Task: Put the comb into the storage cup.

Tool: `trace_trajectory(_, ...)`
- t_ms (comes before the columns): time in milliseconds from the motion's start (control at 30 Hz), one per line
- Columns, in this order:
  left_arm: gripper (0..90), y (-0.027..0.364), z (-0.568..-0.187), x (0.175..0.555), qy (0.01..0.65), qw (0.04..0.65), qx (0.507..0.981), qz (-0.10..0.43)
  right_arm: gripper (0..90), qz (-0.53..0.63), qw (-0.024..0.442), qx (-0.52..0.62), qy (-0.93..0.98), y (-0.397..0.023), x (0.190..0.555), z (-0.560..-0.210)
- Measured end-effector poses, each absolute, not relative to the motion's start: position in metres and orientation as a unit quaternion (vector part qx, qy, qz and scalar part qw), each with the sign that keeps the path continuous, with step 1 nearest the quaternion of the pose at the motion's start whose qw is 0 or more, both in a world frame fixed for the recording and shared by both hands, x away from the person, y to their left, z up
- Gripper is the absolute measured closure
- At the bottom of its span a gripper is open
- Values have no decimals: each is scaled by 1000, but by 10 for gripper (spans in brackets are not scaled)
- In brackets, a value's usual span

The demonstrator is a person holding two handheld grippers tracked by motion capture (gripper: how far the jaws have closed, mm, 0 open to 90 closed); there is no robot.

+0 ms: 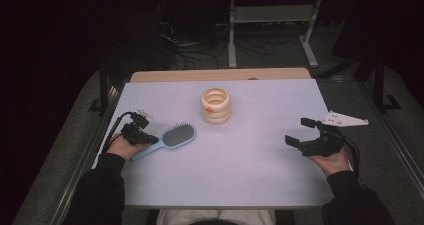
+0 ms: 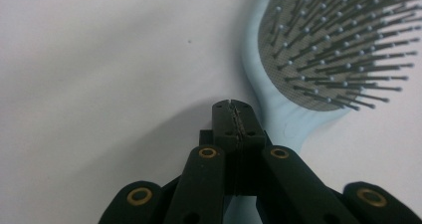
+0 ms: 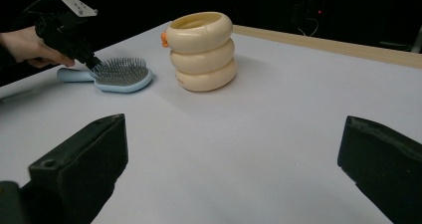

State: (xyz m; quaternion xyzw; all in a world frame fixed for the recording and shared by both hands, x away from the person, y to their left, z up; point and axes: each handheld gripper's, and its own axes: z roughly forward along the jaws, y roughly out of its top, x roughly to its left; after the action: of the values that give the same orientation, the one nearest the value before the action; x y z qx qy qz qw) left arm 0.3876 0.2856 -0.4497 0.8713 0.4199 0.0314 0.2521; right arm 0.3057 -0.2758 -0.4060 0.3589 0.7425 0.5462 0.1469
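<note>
The left tongs [image 2: 234, 115] are closed on nothing, their tips hovering just beside the neck of the blue hairbrush [image 1: 172, 137], which lies bristles-up near the counter's [image 1: 250, 175] left edge. It looks like the approach before a grasp: next they must open and straddle the handle. The right tongs [image 1: 301, 133] gape empty near the right edge, the cream ringed holder [image 1: 216, 105] toward the far edge.
</note>
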Motion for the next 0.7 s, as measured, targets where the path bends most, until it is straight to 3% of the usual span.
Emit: trace_trajectory(700,900,282,-441,371,401,258,878,44,0,545,148,361,742,-276,305,-406)
